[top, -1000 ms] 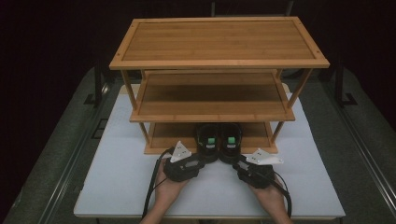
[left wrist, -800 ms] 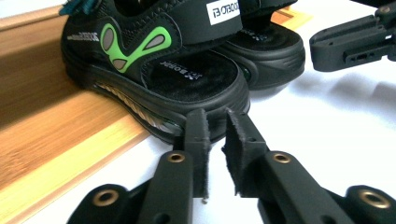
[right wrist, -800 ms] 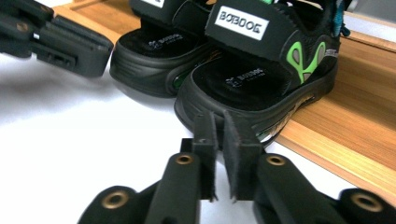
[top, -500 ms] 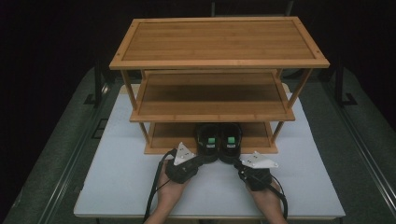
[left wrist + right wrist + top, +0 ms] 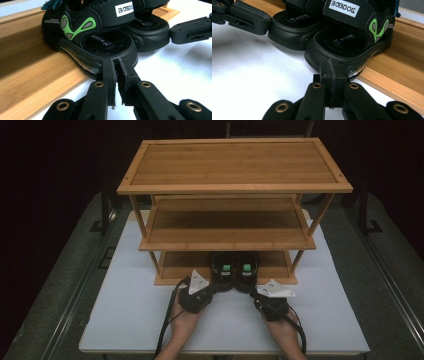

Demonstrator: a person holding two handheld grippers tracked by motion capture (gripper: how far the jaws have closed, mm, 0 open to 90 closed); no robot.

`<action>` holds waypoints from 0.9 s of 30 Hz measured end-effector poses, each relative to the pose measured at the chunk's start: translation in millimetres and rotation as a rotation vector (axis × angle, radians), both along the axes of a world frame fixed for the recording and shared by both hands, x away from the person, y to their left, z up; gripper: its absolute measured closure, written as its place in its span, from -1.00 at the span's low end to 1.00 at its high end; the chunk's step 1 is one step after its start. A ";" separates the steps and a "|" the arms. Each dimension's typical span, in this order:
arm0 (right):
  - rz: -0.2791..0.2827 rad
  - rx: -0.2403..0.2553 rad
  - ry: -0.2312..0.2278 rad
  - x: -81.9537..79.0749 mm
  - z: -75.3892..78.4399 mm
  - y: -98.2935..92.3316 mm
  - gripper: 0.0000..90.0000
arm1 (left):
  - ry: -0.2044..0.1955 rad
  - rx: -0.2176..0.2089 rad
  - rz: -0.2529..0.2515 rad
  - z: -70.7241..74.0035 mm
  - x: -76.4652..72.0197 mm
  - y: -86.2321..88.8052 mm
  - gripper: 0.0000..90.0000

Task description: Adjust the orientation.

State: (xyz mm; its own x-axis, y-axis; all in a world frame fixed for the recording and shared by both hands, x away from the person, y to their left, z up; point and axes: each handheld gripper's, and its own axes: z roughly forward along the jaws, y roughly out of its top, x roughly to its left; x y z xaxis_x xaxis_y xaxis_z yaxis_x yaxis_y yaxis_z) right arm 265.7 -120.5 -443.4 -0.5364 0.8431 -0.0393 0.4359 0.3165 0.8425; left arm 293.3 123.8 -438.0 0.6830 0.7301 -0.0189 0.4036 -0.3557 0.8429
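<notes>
We have a pair of black sandals with green markings at the front of the wooden rack's [image 5: 235, 240] lowest shelf, their heels hanging out over the front edge toward the white bench [image 5: 125, 315]. The left sandal [image 5: 223, 271] and the right sandal [image 5: 247, 271] sit side by side, touching or nearly so. Our left gripper [image 5: 212, 289] lies low over the bench just in front of the left sandal; in the left gripper view [image 5: 117, 72] its jaws have just been closing and now stand together, a thin slit between the pads and nothing caught in it, the tips right at the heel rim of the left sandal [image 5: 100, 42], though we cannot tell whether they touch it. Our right gripper [image 5: 256, 292] sits likewise before the right sandal; in the right gripper view [image 5: 332, 72] its jaws have also just closed, pads pressed flat together with nothing between them, tips just at the heel of the right sandal [image 5: 352, 42].
</notes>
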 end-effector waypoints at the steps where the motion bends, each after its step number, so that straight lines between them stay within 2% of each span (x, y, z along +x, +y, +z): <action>1: -0.003 -0.001 -0.001 0.7 -0.1 0.2 0.99 | 0.000 0.000 0.005 -0.1 0.9 -0.5 0.87; 7: -0.013 -0.006 0.004 6.9 0.1 0.8 0.99 | -0.003 0.011 0.012 0.0 6.8 -3.4 0.87; 12: -0.025 0.005 0.012 13.0 -0.1 -0.8 0.99 | 0.012 -0.003 0.011 -0.3 11.7 -4.5 0.87; 22: -0.036 -0.007 0.011 21.2 -1.3 -0.1 0.99 | -0.002 0.003 0.029 -2.8 19.1 -7.3 0.87; 24: -0.041 -0.008 0.008 22.2 -1.7 -0.1 0.99 | 0.015 -0.010 0.027 -2.6 20.9 -6.8 0.85; 27: -0.042 -0.009 0.005 23.9 -2.1 -0.4 0.99 | 0.000 0.015 0.025 -1.7 22.0 -9.5 0.85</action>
State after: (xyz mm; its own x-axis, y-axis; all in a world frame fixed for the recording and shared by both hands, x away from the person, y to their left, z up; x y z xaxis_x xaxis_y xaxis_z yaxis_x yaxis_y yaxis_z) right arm 289.6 -120.8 -445.5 -0.5004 0.8646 -0.0444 0.4535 0.3054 0.8373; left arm 315.3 114.3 -439.7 0.6644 0.7473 -0.0083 0.4128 -0.3578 0.8376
